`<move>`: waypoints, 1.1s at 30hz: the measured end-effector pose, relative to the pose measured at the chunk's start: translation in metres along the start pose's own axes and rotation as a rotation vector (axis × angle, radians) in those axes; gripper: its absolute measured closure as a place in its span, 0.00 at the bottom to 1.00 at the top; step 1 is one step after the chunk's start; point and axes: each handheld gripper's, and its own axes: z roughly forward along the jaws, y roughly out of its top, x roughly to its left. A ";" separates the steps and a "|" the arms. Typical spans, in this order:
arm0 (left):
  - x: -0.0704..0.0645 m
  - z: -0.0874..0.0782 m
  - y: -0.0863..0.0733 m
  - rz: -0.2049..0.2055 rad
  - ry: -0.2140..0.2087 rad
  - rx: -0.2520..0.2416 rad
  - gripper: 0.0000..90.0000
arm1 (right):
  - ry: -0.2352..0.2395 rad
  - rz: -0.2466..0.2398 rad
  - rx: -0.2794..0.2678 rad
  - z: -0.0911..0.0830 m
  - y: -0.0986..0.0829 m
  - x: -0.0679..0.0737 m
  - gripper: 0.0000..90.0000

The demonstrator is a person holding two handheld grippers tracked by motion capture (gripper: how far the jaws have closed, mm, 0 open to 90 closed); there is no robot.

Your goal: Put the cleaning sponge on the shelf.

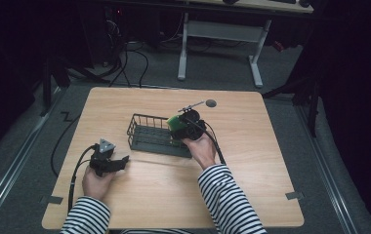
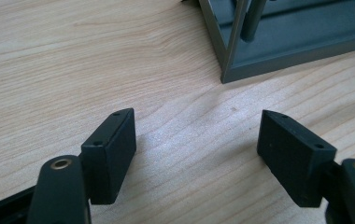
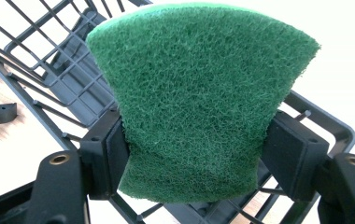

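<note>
A green scouring sponge [image 3: 199,102] is squeezed between the jaws of my right gripper [image 3: 194,154], which is shut on it. In the high view that gripper [image 1: 181,123] holds the sponge [image 1: 175,122] over the right end of a dark wire basket [image 1: 147,127] in the middle of the table. The basket's wires [image 3: 49,70] run behind and under the sponge. My left gripper [image 1: 120,161] rests low on the wood at the front left, its jaws wide apart with nothing between them [image 2: 196,140]. A corner of the basket [image 2: 231,65] lies just beyond it.
The wooden table [image 1: 252,161] has bare room at the right and front. A small dark round disc [image 1: 211,103] and a thin grey rod [image 1: 191,106] lie behind the basket. Cables trail on the floor at the left; a desk frame stands beyond.
</note>
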 end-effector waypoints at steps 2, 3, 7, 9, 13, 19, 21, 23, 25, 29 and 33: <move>0.000 0.000 0.000 0.000 0.000 -0.001 0.32 | -0.002 -0.001 -0.008 -0.002 -0.001 0.000 0.31; 0.000 0.000 0.000 0.000 0.000 -0.001 0.32 | -0.001 0.001 -0.018 -0.003 -0.002 -0.001 0.30; 0.000 0.000 0.000 0.000 0.000 -0.001 0.32 | 0.010 -0.001 -0.034 -0.007 -0.002 -0.002 0.27; 0.000 0.000 0.000 0.000 0.000 -0.001 0.32 | 0.026 0.008 -0.038 -0.008 -0.002 -0.003 0.26; 0.000 0.000 0.000 0.000 0.000 -0.001 0.32 | 0.029 0.001 -0.050 -0.012 -0.002 -0.003 0.25; 0.000 0.000 0.000 0.000 0.000 -0.001 0.32 | 0.038 0.017 -0.079 -0.021 -0.004 -0.007 0.25; 0.000 0.000 0.000 0.000 0.000 0.000 0.32 | 0.052 0.026 -0.088 -0.023 -0.004 -0.008 0.25; 0.000 0.000 0.000 0.000 0.000 -0.001 0.32 | 0.048 0.019 -0.097 -0.028 -0.005 -0.007 0.26; 0.000 0.000 0.000 0.000 0.000 -0.001 0.32 | 0.048 0.021 -0.097 -0.030 -0.005 -0.007 0.27; 0.000 0.000 0.000 0.000 0.000 -0.001 0.32 | 0.047 0.027 -0.120 -0.037 -0.006 -0.010 0.28; 0.000 0.000 0.000 0.000 0.000 -0.001 0.32 | 0.040 0.022 -0.139 -0.048 -0.010 -0.012 0.29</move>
